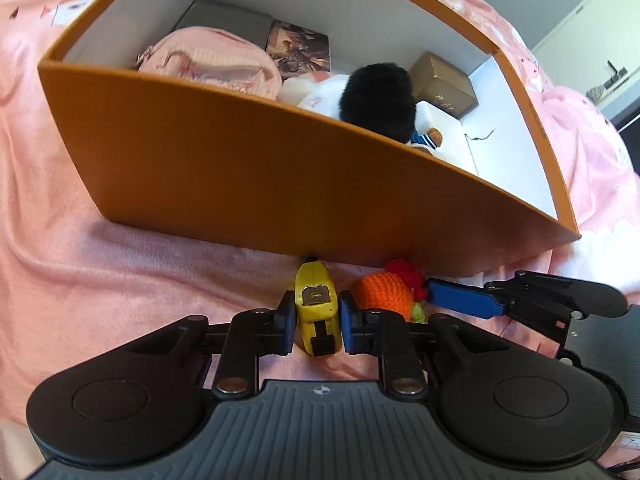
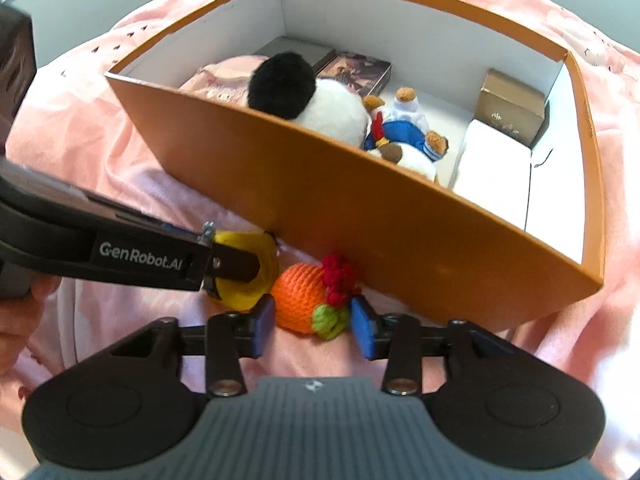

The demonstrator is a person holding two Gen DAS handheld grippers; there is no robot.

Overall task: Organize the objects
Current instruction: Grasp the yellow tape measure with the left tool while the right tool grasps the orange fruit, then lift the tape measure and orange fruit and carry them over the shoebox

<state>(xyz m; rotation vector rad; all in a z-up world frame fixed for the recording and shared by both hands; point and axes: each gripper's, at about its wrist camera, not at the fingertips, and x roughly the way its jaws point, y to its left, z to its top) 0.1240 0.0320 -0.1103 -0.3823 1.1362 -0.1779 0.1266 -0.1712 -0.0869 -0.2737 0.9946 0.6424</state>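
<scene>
1. A yellow tape measure (image 1: 316, 312) lies on the pink blanket (image 1: 120, 272), just in front of the orange box's near wall, its tip touching the foot of that wall.
2. The left gripper (image 1: 316, 322) is clamped on the tape measure, one blue pad pressed to each flank; seen from the right wrist, a black finger (image 2: 236, 266) crosses the yellow casing (image 2: 256, 280).
3. Just beside it, to the right, sits an orange crocheted toy (image 2: 300, 300) with a red tuft and a green knot, also on the blanket and close against the box wall.
4. The right gripper (image 2: 312, 322) straddles the crocheted toy with jaws apart; the blue pads (image 2: 362, 326) stand clear of the yarn on both sides, a gap showing at each.
5. In the left wrist view, one blue finger (image 1: 464, 300) of the right gripper reaches in from the right, its tip at the toy's red tuft.
6. Behind both items stands the orange box (image 2: 320, 200), open-topped and white inside.
7. In the box lie a black-and-white plush (image 2: 304, 96), a small bear in blue (image 2: 404, 128), a pink pouch (image 1: 208, 60), a picture-printed box (image 1: 300, 46), a brown carton (image 2: 512, 100) and a white box (image 2: 492, 160).
8. Part of a person's hand (image 2: 24, 316) shows at the left edge of the right wrist view.
</scene>
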